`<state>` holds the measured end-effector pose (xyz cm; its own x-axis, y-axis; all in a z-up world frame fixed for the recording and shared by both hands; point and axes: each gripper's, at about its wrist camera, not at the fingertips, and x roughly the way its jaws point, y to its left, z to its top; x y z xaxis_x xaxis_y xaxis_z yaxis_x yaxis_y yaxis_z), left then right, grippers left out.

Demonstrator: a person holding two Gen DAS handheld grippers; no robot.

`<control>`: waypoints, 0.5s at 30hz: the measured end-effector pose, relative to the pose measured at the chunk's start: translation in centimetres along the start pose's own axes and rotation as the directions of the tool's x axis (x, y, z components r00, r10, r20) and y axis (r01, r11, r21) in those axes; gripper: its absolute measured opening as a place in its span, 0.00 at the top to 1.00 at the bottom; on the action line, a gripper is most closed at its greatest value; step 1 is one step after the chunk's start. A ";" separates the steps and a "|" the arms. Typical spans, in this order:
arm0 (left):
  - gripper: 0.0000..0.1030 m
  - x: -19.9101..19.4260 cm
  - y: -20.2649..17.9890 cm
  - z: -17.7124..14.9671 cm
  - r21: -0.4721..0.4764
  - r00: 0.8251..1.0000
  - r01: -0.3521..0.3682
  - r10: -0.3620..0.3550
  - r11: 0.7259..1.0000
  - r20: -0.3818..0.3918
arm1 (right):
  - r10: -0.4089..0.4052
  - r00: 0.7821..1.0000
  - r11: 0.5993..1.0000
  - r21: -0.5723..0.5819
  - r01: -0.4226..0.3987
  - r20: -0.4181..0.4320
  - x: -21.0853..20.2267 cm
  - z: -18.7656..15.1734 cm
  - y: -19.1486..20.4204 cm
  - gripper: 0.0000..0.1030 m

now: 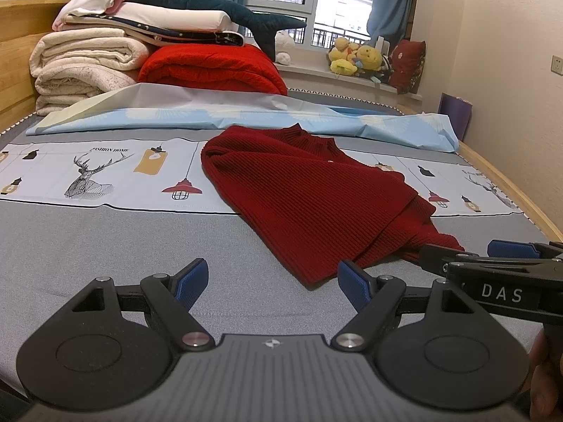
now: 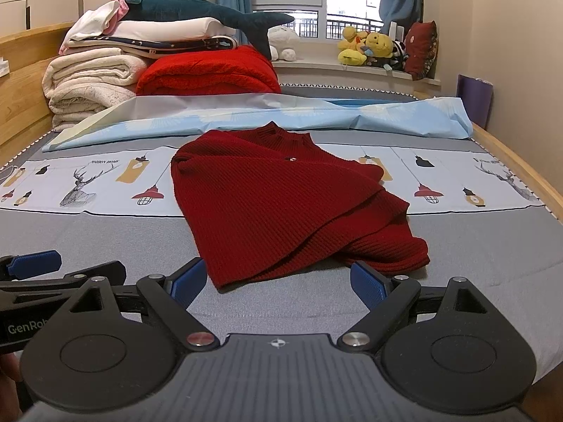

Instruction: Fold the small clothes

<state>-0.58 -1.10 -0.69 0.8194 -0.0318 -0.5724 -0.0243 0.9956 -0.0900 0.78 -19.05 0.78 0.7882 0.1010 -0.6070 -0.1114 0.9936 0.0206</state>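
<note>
Your left gripper [image 1: 272, 281]: jaws spread wide, blue pads bare, nothing between them; it hovers over the grey mattress cover [image 1: 105, 246], with the near hem of the sweater just beyond its right pad. Your right gripper [image 2: 278, 281]: jaws likewise wide apart, empty, pads clear of the cloth; the sweater's near edge lies just ahead of the gap between them. Task item: one dark red ribbed sweater [image 2: 274, 204], lying loosely folded in the middle of the bed, collar toward the window, partly on the printed band with deer and lamps [image 2: 88, 183] and partly on the grey cover. Behind it: a light blue sheet [image 2: 246, 116] crumpled across the bed, then a red blanket [image 2: 207, 74], a stack of cream and white bedding [image 2: 91, 77] with a teal shark plush [image 2: 211, 10] on top, and yellow stuffed toys [image 2: 369, 47] on the sill. View differences: your left wrist camera shows the right gripper from the side at its right edge, marked "DAS", its tip beside the sweater's lower right corner, plus a wall socket [image 1: 557, 65]; your right wrist camera shows the left gripper at its left edge, marked "GenRob", and the sweater more squarely.
</note>
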 end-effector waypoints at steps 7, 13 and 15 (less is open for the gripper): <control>0.18 0.0 0.0 0.0 0.000 1.000 0.000 0.000 1.000 0.000 | 0.000 1.000 1.000 0.000 0.000 0.001 0.0 0.0 0.0 0.14; 0.18 -0.1 0.3 -0.1 0.000 1.000 -0.013 0.013 1.000 0.013 | -0.005 1.000 1.000 0.005 0.005 0.031 -0.4 0.7 -0.3 0.14; 0.19 -0.1 0.5 -0.2 0.000 1.000 -0.021 0.021 1.000 0.016 | 0.002 0.999 1.000 0.001 -0.002 0.054 -0.7 1.8 -0.9 0.16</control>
<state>-0.74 -0.64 -0.82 0.8279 -0.0091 -0.5608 -0.0420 0.9961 -0.0782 1.42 -19.87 2.56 0.8198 0.1051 -0.5628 -0.1118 0.9935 0.0227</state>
